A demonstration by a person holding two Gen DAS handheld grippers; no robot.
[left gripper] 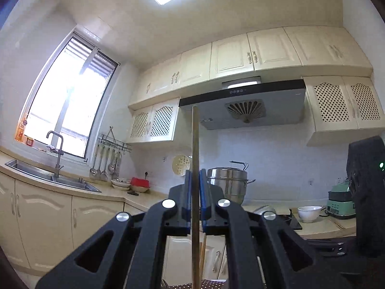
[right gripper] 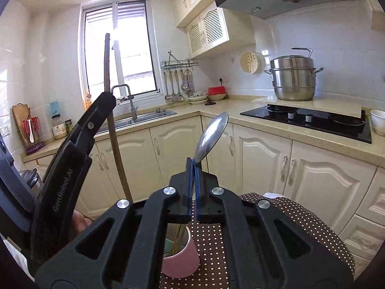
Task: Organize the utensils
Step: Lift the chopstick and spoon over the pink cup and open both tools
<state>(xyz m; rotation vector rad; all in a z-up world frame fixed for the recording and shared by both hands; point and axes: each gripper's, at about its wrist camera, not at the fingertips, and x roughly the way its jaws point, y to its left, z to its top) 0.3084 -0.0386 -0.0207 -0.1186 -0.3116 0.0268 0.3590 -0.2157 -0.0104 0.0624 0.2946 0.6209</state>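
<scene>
Mid-task. Both grippers were loaded and raised over the dotted tablecloth, neither utensil deposited yet.

Left gripper: jaws clamped on a wooden chopstick, held upright, its top end in front of the range hood in the left wrist view. In the right wrist view the same stick showed at left, running up past the window.

Right gripper: jaws pressed together on the handle of a metal spoon, bowl up and tilted right.

Pink cup sat on the cloth, near, directly under the right gripper. It already held a few sticks, count not readable, so some sorting looked done. My read: chopstick and spoon both remained to be dropped in. Whether more utensils were waiting on the table I can't tell, the gripper bodies blocked it.

Far counter: steamer pot behind the cooktop, white bowl at far right, ladles hanging on the wall rail, already in place.

Writing: "GenRoboLAI", as best I could read it, on the left gripper's side. The jar label by the sink was too small to read.
</scene>
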